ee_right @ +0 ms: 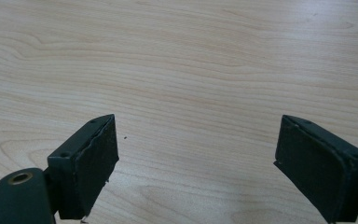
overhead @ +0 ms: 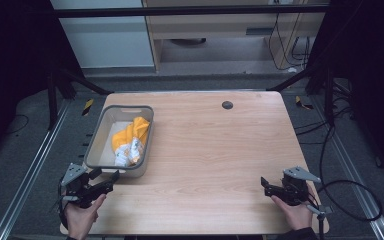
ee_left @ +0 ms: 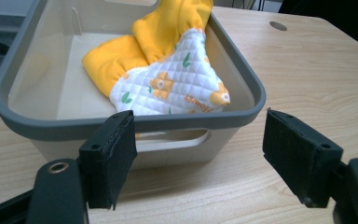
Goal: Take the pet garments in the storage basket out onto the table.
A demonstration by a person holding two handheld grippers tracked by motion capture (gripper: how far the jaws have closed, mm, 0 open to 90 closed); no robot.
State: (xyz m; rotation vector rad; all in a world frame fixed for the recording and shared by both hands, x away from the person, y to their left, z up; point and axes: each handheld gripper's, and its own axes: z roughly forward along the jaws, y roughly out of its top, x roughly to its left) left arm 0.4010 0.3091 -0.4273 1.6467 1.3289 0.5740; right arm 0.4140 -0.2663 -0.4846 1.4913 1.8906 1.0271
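The left gripper (ee_left: 198, 158) stands with its jaws spread wide and nothing between them, its black pads (ee_left: 109, 156) low over the wooden table (ee_left: 307, 70). Straight ahead of the gap, just beyond the jaw tips, sits the near wall of a grey basket (ee_left: 135, 122), its handle slot facing the gripper; whether the left jaw touches that wall cannot be told. Inside the basket, past the near rim, lies a crumpled yellow-and-white quilted cloth (ee_left: 172, 79) (printed with small orange flowers and green leaves), its yellow part draped up against the basket's far right wall.

In the high view the left gripper (overhead: 107, 179) is held in the person's left hand (overhead: 82, 217) at the table's near left corner, its tips pointing at the basket (overhead: 100, 131), with the cloth (overhead: 130, 140) resting in it.

The right gripper (ee_right: 196, 163) likewise has its jaws wide apart and holds nothing, bare wood grain lying between and ahead of them. From above, the right gripper (overhead: 266, 184) sits in the right hand (overhead: 295, 212) near the table's near right corner, well apart from the basket.
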